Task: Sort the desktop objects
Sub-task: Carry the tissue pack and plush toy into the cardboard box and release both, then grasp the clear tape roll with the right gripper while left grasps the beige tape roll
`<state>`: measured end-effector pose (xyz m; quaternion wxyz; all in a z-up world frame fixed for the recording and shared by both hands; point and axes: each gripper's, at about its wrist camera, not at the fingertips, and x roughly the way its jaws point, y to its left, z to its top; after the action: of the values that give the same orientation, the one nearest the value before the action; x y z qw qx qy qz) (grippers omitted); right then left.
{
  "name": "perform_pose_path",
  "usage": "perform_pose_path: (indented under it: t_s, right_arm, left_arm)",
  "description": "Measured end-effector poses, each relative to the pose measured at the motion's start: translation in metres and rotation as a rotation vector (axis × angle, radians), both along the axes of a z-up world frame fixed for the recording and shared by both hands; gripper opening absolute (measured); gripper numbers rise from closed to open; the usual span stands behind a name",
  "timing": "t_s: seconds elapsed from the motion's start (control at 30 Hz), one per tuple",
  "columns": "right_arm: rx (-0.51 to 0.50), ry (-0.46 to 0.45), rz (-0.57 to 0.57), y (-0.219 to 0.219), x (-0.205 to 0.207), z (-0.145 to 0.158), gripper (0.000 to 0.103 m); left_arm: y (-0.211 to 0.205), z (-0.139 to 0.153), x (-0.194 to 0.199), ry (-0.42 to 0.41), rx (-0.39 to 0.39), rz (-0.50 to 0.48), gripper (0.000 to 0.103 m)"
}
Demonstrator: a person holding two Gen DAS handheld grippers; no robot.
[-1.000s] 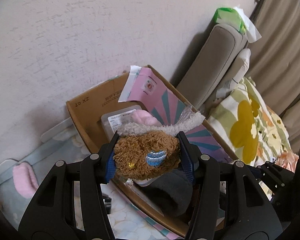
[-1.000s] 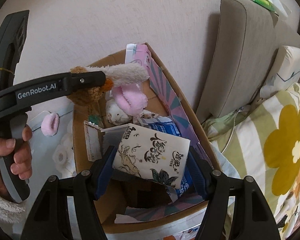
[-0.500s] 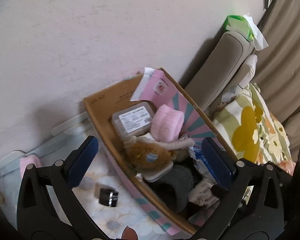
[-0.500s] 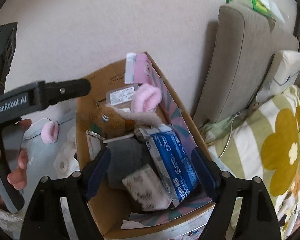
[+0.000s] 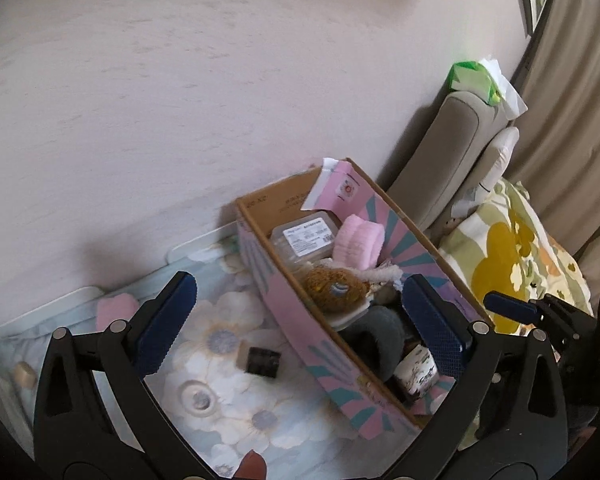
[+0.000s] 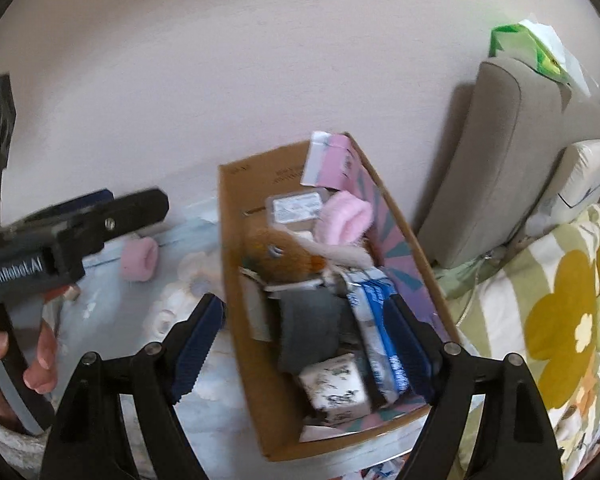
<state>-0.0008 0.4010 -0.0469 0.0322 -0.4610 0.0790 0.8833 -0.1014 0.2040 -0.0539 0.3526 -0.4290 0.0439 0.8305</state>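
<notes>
Both views are blurred at the edges. Low in the frame, the left tool (image 5: 300,312) and right tool (image 6: 306,344) gape wide, holding nothing. Between them sits the cardboard box (image 6: 236,312) on the floral worktop (image 5: 228,392). Inside, partly buried: a patterned tissue pack (image 6: 334,386), then a brown plush toy (image 5: 332,290), then a pink roll (image 5: 358,246). A small black item (image 5: 263,361) beside the box is unclear.
</notes>
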Motion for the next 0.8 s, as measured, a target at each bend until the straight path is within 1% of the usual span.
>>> perform_pose_path:
  t_s: [0.07,0.17,0.27,0.4,0.53,0.63,0.7,0.8]
  right_arm:
    - [-0.003,0.033,0.018,-0.008,0.001,0.006,0.079]
    - [0.010,0.090,0.045,-0.021,-0.001,0.021,0.079]
    - [0.026,0.138,0.090,-0.037,-0.005,0.037,0.079]
    - [0.016,0.176,0.146,-0.057,-0.013,0.045,0.079]
    - [0.007,0.163,0.224,-0.085,-0.026,0.038,0.079]
    - [-0.029,0.143,0.286,-0.108,-0.035,0.027,0.079]
    - [-0.041,0.130,0.331,-0.126,-0.038,0.017,0.079]
    - [-0.033,0.104,0.380,-0.149,-0.038,0.000,0.079]
  left_arm:
    - [-0.012,0.004,0.000,0.012,-0.004,0.010,0.102]
    - [-0.035,0.015,-0.005,0.042,0.000,0.050,0.102]
    - [-0.066,0.031,-0.014,0.078,0.016,0.116,0.103]
    - [-0.118,0.047,-0.023,0.119,0.031,0.225,0.103]
    - [-0.173,0.054,-0.025,0.155,0.027,0.361,0.103]
    - [-0.208,0.055,-0.023,0.171,0.022,0.443,0.103]
    - [-0.228,0.052,-0.021,0.172,0.014,0.490,0.103]
    - [-0.252,0.035,-0.015,0.146,0.012,0.558,0.102]
